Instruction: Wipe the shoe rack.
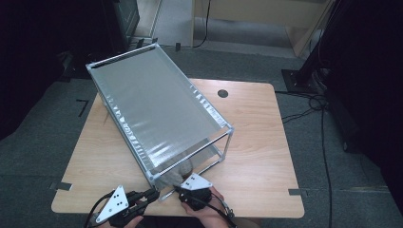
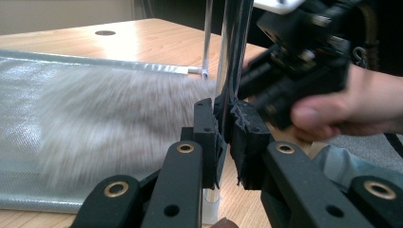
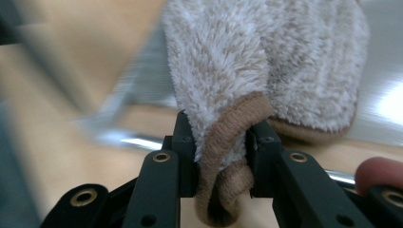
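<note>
1. Right gripper (image 3: 221, 142) — jaws nearly closed, pinching the brown cuff of a fluffy sock (image 3: 266, 61).
2. Left gripper (image 2: 223, 137) — jaws shut tight on the rack's upright corner post (image 2: 234, 52).
3. The sock's body runs away from the right jaws, under the mesh shelf (image 1: 157, 109) at the rack's near end; the right hand (image 1: 204, 211) is nearer.
4. No readable writing or brand.

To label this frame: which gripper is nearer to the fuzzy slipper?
Right. The right gripper is shut on the slipper edge; the left gripper clamps the rack post beside it.
</note>
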Tool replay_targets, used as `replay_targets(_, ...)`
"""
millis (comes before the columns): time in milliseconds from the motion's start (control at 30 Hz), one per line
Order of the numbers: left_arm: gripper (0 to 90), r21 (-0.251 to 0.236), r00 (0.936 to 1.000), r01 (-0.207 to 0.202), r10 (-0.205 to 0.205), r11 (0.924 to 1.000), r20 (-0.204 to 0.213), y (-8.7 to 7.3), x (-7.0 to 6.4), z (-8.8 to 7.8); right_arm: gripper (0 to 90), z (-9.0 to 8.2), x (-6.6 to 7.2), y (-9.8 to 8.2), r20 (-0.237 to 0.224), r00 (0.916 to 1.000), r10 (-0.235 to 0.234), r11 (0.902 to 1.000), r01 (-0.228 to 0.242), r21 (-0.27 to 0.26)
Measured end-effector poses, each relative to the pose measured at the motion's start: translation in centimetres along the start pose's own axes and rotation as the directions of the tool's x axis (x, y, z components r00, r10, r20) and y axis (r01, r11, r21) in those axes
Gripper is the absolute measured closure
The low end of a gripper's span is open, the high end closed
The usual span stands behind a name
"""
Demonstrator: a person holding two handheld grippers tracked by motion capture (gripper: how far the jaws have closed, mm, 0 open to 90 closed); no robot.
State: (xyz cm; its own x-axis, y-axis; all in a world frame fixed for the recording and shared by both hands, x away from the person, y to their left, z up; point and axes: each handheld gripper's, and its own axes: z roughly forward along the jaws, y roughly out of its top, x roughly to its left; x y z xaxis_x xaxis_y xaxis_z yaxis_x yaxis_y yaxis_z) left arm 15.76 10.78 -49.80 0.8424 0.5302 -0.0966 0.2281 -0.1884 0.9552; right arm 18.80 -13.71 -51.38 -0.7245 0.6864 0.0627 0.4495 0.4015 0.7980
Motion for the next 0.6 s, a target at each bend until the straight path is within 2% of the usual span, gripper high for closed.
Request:
replay_targets(33, 81.6, 0.0, 1.0, 0.001, -0.001, 1.0, 0.0, 0.0, 0.0, 0.0, 70.7, 0.1, 0.2, 0.0, -0.012, 0.9997, -0.019, 0.9998, 0.019, 0.0)
replay_targets(100, 81.6, -0.002, 1.0, 0.0, 0.0, 1.0, 0.001, 0.0, 0.0, 0.0, 70.6, 0.1, 0.4, 0.0, 0.0, 0.9992, -0.041, 0.9991, 0.041, 0.009)
replay_targets(167, 81.5, -0.002, 1.0, 0.0, 0.001, 1.0, 0.001, 0.0, 0.0, 0.0, 70.6, 0.0, -0.5, -0.1, 0.029, 0.9996, -0.001, 1.0, 0.0, 0.009)
replay_targets(200, 81.6, -0.002, 1.0, 0.0, 0.0, 1.0, 0.002, 0.0, 0.0, 0.0, 70.7, -0.3, -1.4, -0.2, 0.064, 0.9976, 0.027, 0.9996, -0.028, 0.006)
replay_targets(267, 81.6, -0.003, 1.0, 0.001, -0.001, 1.0, 0.003, 0.0, 0.0, 0.0, 70.7, -0.9, -3.1, -0.5, 0.136, 0.9875, 0.08, 0.9967, -0.081, 0.001)
replay_targets(333, 81.5, -0.003, 1.0, -0.001, 0.001, 1.0, 0.003, 0.0, 0.1, 0.0, 70.7, -1.5, -4.7, -0.8, 0.206, 0.9706, 0.124, 0.9922, -0.124, -0.011)
replay_targets(367, 81.6, -0.003, 1.0, -0.001, 0.001, 1.0, 0.003, 0.0, 0.1, 0.0, 70.6, -2.0, -5.8, -1.0, 0.251, 0.9539, 0.165, 0.986, -0.166, -0.021)
replay_targets(400, 81.5, -0.003, 1.0, 0.0, 0.001, 1.0, 0.003, 0.0, 0.1, 0.0, 70.6, -2.3, -6.5, -1.2, 0.277, 0.9425, 0.188, 0.9819, -0.188, -0.026)
replay_targets(467, 81.6, -0.002, 1.0, 0.001, -0.001, 1.0, 0.003, 0.0, 0.1, 0.0, 70.6, -3.2, -8.2, -1.8, 0.348, 0.9027, 0.253, 0.9666, -0.251, -0.05)
replay_targets(533, 81.6, -0.001, 1.0, 0.001, -0.001, 1.0, 0.006, 0.0, 0.1, 0.0, 70.7, -3.9, -9.4, -2.3, 0.395, 0.8689, 0.299, 0.9529, -0.294, -0.073)
replay_targets(567, 81.6, -0.003, 1.0, 0.003, -0.003, 1.0, 0.007, 0.0, 0.0, 0.1, 70.7, -4.1, -9.7, -2.5, 0.395, 0.8617, 0.319, 0.9464, -0.313, -0.082)
replay_targets(600, 81.6, -0.004, 1.0, 0.005, -0.005, 1.0, 0.008, 0.0, 0.0, 0.1, 70.8, -4.2, -9.8, -2.5, 0.387, 0.8612, 0.33, 0.9425, -0.323, -0.084)
